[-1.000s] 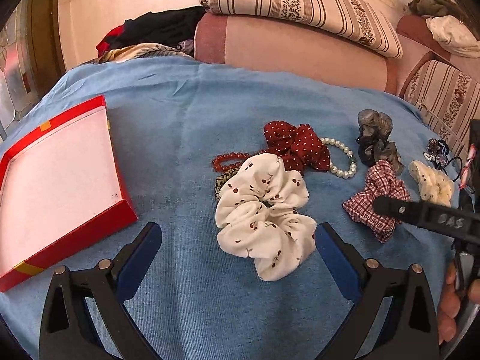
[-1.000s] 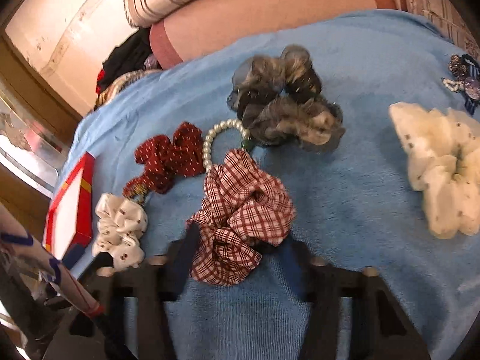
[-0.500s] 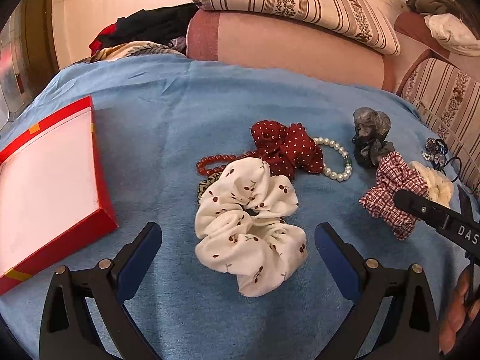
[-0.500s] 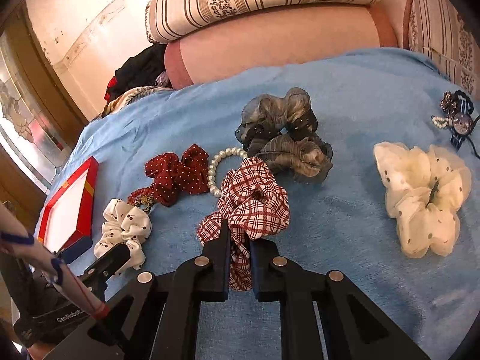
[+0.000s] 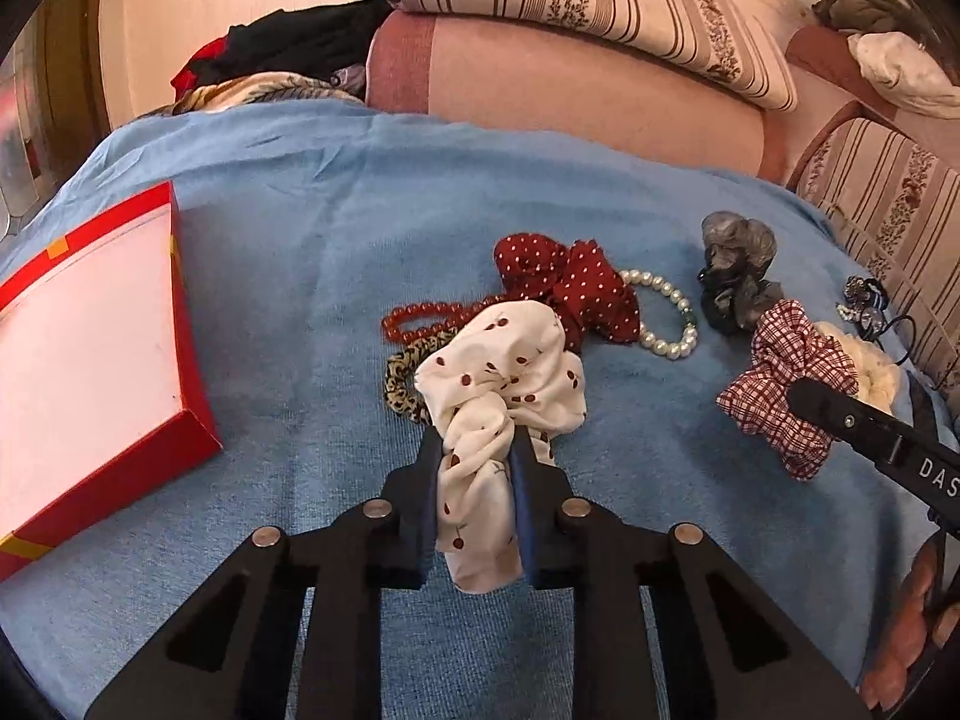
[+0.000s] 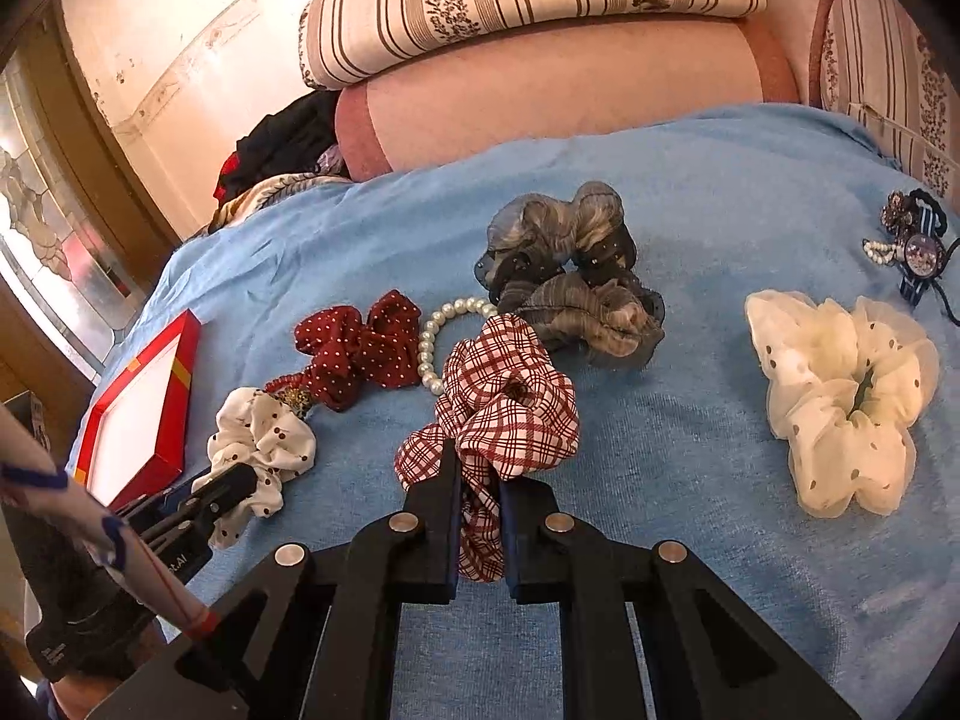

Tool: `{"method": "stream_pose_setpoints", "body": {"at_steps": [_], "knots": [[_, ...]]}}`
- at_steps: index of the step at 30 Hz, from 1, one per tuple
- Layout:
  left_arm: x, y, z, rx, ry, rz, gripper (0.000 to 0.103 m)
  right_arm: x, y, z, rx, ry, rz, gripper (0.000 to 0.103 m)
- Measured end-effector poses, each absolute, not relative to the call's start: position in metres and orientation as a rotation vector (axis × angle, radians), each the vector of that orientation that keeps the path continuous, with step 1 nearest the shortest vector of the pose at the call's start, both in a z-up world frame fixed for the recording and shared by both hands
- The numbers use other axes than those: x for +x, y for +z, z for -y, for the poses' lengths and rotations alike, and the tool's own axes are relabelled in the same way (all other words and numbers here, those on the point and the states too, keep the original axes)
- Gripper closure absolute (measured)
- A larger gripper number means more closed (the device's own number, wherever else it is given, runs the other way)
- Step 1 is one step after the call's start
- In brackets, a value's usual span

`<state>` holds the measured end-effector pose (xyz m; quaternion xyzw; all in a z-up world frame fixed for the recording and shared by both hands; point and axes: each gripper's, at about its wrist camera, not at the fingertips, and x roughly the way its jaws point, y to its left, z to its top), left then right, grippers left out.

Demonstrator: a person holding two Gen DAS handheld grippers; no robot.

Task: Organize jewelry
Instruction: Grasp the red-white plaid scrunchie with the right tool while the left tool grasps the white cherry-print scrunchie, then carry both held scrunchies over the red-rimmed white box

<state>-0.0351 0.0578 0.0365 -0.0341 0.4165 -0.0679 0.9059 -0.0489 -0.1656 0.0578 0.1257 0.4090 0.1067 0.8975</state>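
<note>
My left gripper [image 5: 477, 450] is shut on the white cherry-print scrunchie [image 5: 504, 372], which bunches between the jaws on the blue cloth. My right gripper [image 6: 480, 468] is shut on the red plaid scrunchie [image 6: 510, 408]; it also shows in the left wrist view [image 5: 786, 378]. The red box [image 5: 192, 360] with a white inside lies open at the left; it also shows in the right wrist view [image 6: 180, 384]. A red dotted scrunchie [image 5: 570, 282], a pearl bracelet [image 5: 666, 312], a red bead bracelet [image 5: 420, 315] and a leopard-print band [image 5: 399, 378] lie just beyond the white scrunchie.
A grey sheer scrunchie [image 6: 570, 276] and a cream dotted scrunchie [image 6: 840, 396] lie on the blue cloth [image 6: 690, 480]. Small hair ties and charms [image 6: 912, 240] sit at the far right. Sofa cushions [image 5: 570, 78] and piled clothes [image 5: 288, 60] border the far edge.
Both grippers have closed: the left on the white cherry-print scrunchie, the right on the plaid scrunchie. The right gripper has drawn back and up a little.
</note>
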Motion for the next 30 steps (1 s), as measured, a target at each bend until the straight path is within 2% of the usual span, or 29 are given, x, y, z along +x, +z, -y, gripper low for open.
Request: {"method": "stream_pose_setpoints", "body": {"at_steps": [30], "knots": [[-0.057,0.072,-0.090,-0.109,-0.079,-0.765,0.087,-0.076,0.085,0.128,0.170,0.288,-0.780,0.091]]}}
